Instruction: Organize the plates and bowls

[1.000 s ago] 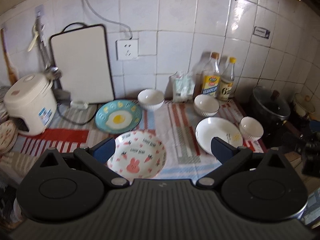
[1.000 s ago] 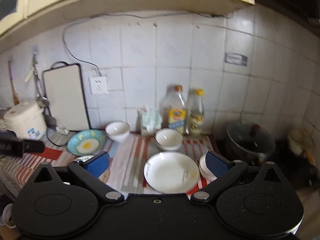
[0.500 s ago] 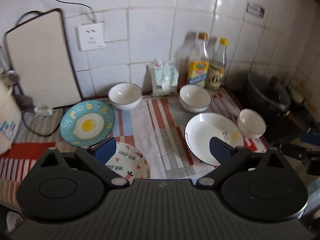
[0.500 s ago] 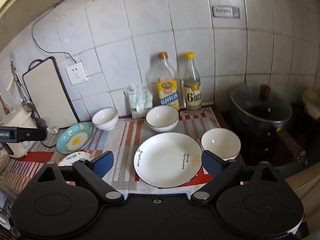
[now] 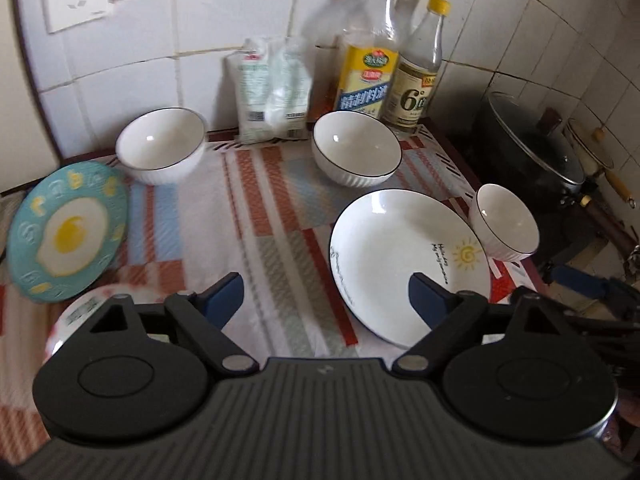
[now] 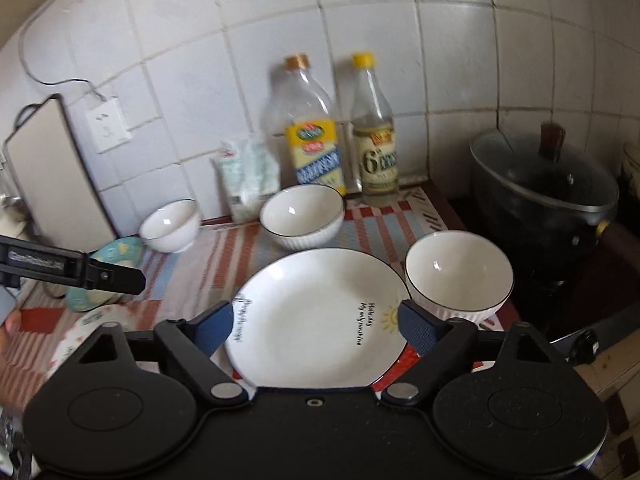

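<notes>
A white sun-print plate (image 5: pixel 400 256) (image 6: pixel 316 316) lies on the striped cloth. Three white bowls stand around it: back left (image 5: pixel 162 144) (image 6: pixel 170 226), back middle (image 5: pixel 356 148) (image 6: pixel 302 214), and a small one at the right (image 5: pixel 504 226) (image 6: pixel 458 276). A teal egg plate (image 5: pixel 66 232) (image 6: pixel 120 250) lies at the left, and a pink patterned plate (image 5: pixel 86 306) (image 6: pixel 86 328) lies under my left finger. My left gripper (image 5: pixel 326 300) is open and empty above the cloth, left of the white plate. My right gripper (image 6: pixel 316 320) is open and empty over the white plate.
Two bottles (image 5: pixel 370 68) (image 5: pixel 416 76) and a bag (image 5: pixel 274 88) stand against the tiled wall. A dark lidded pot (image 5: pixel 532 152) (image 6: pixel 544 184) sits right of the cloth. A cutting board (image 6: pixel 52 176) leans at the back left.
Both grippers have moved forward and down toward the counter, and the left view has swung right. The white plate now lies between my right fingers. No dish has moved.
</notes>
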A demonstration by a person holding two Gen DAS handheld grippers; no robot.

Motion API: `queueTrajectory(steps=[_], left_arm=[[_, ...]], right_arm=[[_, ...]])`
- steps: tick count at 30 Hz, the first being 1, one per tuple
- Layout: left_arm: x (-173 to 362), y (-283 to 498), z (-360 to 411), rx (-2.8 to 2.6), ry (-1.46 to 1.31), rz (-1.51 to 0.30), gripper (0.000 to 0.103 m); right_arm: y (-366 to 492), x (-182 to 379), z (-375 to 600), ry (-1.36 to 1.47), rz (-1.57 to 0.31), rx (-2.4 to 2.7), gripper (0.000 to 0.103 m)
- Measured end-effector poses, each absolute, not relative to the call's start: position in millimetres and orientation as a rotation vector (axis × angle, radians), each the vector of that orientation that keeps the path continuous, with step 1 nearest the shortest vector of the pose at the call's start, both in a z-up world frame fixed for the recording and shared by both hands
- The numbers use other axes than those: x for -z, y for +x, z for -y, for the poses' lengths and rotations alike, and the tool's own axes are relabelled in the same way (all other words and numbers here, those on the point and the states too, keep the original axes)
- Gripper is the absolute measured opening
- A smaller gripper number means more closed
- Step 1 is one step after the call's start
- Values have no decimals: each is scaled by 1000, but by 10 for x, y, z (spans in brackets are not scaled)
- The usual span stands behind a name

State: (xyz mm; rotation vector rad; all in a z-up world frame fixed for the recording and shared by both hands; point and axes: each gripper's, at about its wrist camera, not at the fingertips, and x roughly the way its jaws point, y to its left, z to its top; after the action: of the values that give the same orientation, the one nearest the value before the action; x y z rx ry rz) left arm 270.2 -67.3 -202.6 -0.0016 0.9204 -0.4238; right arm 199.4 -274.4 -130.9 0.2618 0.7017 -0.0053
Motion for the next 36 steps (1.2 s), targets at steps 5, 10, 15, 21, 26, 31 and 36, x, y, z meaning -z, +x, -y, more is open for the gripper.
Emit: queueTrajectory(steps=[5, 10, 15, 21, 26, 31, 36], left_arm=[[2388, 2956, 921, 452, 34, -930, 74], [2626, 3125, 1039, 443, 53, -974, 72], [2832, 3232, 1086, 449, 75, -1029, 67], [2969, 3348, 1078, 457, 39, -1052, 47], [3008, 3441, 1100, 543, 23, -1057, 11], [3047, 3443, 1140, 554, 40, -1048, 13], [3099, 3483, 1178, 542, 18, -1046, 16]], right_arm=[[2176, 1717, 2903, 340, -753, 74, 84], [2233, 1950, 3011, 352, -776, 115, 84], [2299, 2096, 3065, 364, -820, 135, 84], [2394, 2230, 3123, 394, -855, 153, 79], [2438, 2268, 3156, 390, -855, 148, 39], [2438, 2340, 3291, 398, -868, 145, 17], [2552, 2416, 3401, 510, -880, 143, 21]])
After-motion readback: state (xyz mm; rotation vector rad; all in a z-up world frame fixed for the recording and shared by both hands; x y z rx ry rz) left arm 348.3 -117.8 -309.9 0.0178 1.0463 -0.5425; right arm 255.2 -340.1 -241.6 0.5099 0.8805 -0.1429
